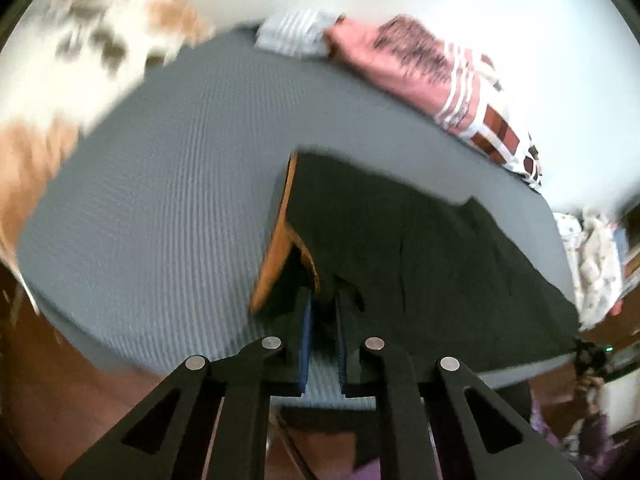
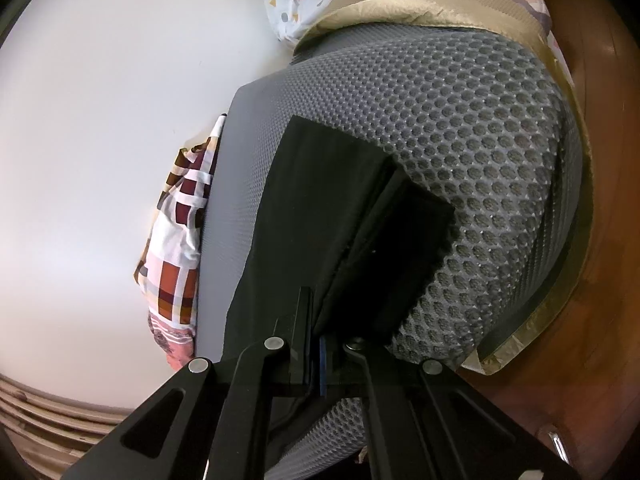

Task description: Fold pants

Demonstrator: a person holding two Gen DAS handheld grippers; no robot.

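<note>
Surface is a grey mattress (image 1: 160, 200) w/ a bumpy honeycomb texture, gold-ish trim along its edge (image 2: 400, 4) in the right view. White wall (image 2: 100, 120) behind it, wood floor (image 2: 560, 360) below. Folded clothes piled along the wall side: pink top (image 1: 400, 64), checked cloth (image 1: 504, 136), striped piece (image 1: 292, 32). Left view is pretty blurry tbh.

No real containers anywhere that I can make out.

The pants (image 1: 420, 264) are black w/ orange lining showing at one edge, lying on the mattress towards the near edge. Left gripper (image 1: 323, 312) is pinched onto the pants by that orange edge. Right gripper (image 2: 316, 320) is squeezed tight on a folded-over bit of the pants (image 2: 320, 208), lifted slightly off the mattress.
</note>
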